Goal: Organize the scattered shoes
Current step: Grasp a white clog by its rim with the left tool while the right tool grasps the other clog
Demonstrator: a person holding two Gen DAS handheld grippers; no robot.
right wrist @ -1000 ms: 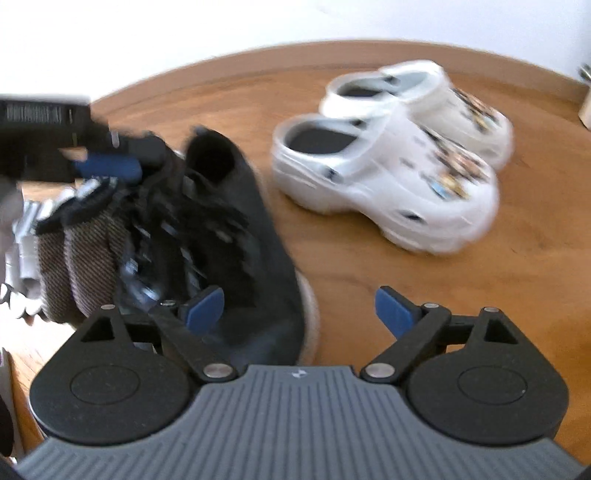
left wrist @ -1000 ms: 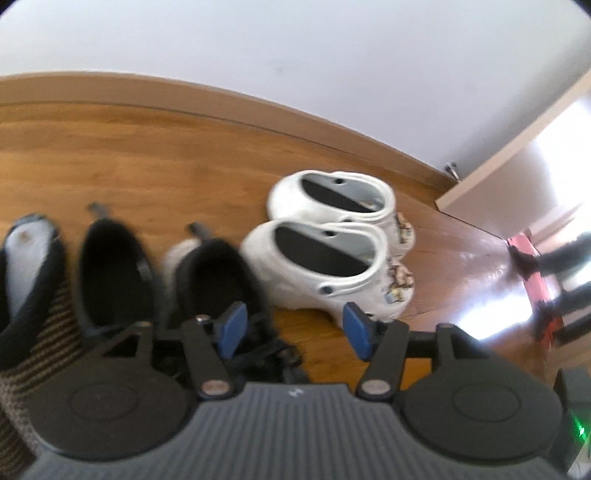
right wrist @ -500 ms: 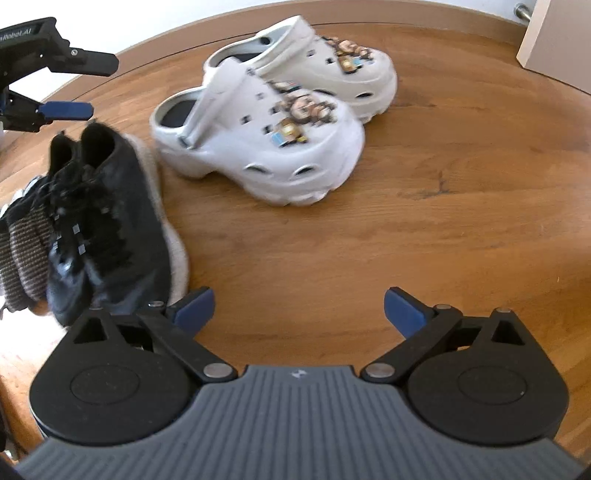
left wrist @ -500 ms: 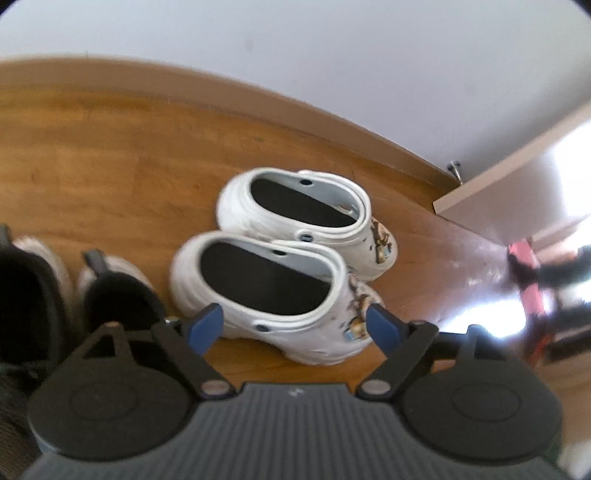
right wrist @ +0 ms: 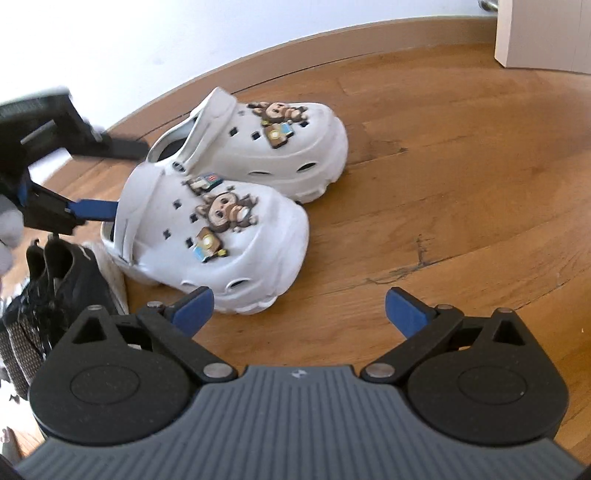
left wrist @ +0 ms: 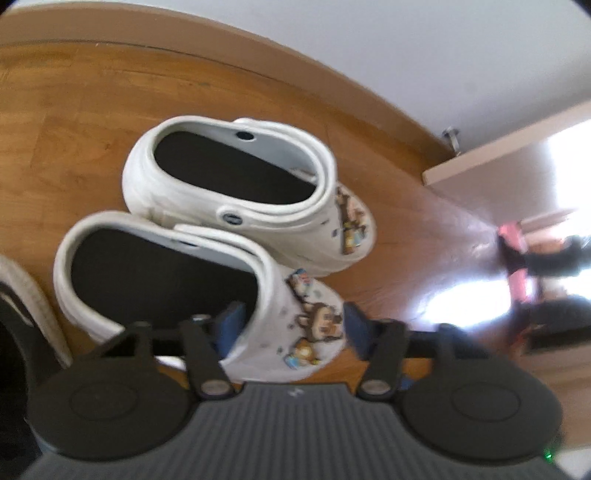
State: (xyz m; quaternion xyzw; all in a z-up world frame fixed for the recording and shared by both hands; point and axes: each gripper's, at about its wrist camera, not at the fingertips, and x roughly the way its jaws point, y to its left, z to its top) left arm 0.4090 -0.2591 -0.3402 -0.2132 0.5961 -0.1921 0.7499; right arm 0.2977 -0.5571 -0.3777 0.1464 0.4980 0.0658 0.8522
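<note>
Two white clogs with monkey charms stand side by side on the wood floor. The near clog (left wrist: 162, 273) (right wrist: 229, 236) has my left gripper (left wrist: 290, 326) around its toe part, one blue pad inside the opening and one outside the toe; the jaws look partly closed on it. The far clog (left wrist: 236, 184) (right wrist: 280, 144) sits behind it. My right gripper (right wrist: 299, 308) is open and empty, low over the floor just in front of the near clog's toe. The left gripper also shows in the right wrist view (right wrist: 92, 208).
Black sneakers (right wrist: 70, 284) and striped slippers (right wrist: 18, 347) line up left of the clogs. A wooden baseboard (left wrist: 258, 66) and white wall run behind. A door edge (right wrist: 546, 33) stands at the right. Bare wood floor (right wrist: 461, 184) lies to the right.
My left gripper moved down onto the near clog and its jaws narrowed around the toe. My right gripper moved closer to the clogs, still open.
</note>
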